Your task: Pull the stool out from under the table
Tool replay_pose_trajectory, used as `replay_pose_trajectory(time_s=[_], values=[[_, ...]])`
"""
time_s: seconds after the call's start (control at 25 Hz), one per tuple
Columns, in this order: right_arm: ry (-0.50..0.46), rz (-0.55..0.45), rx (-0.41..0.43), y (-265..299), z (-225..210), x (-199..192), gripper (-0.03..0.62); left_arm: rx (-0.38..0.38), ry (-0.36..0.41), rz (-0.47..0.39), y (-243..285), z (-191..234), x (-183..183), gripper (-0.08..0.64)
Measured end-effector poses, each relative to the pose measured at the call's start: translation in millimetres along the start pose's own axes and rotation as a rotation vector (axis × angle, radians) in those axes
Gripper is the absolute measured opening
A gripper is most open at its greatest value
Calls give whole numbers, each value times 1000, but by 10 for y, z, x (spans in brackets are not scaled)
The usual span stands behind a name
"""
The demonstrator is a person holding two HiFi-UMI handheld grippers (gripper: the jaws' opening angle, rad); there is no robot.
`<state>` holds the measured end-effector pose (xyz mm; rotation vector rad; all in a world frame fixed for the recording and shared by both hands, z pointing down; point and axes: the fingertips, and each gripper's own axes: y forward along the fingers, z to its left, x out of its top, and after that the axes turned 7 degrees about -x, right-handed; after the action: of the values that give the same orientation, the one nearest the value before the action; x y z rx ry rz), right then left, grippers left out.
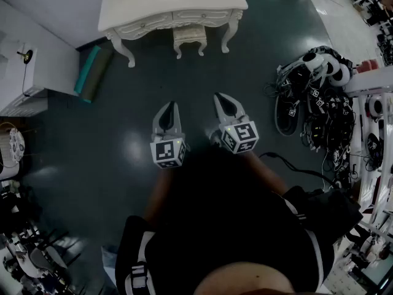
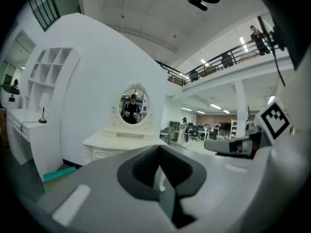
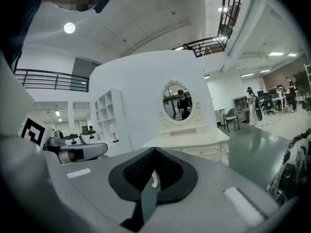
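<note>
One white dressing table (image 1: 172, 5) stands across the dark floor (image 1: 123, 121), its matching stool (image 1: 189, 37) tucked between the legs, well apart from the person. The left gripper (image 1: 170, 106) and right gripper (image 1: 220, 98) point almost level, jaws together and empty. A clean pull likely means approaching squarely, opening wide, then drawing the stool straight back.

dim head view, fisheye gripper views

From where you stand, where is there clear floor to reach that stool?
Bare floor runs straight ahead to the stool under the dressing table. It is crowded at the left by rolled mats, at the right by a heap of cables and headsets.
</note>
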<state>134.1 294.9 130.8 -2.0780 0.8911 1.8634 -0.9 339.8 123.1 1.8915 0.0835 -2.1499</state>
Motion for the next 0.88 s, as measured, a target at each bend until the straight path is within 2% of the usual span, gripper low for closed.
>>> replay_pose_trajectory(time_s=[0.52, 0.88], values=[[44, -15, -44, 34, 246, -43, -2, -19, -17, 20, -248, 270, -106, 6], [44, -1, -89, 46, 442, -167, -2, -66, -36, 35, -314, 445, -230, 6]])
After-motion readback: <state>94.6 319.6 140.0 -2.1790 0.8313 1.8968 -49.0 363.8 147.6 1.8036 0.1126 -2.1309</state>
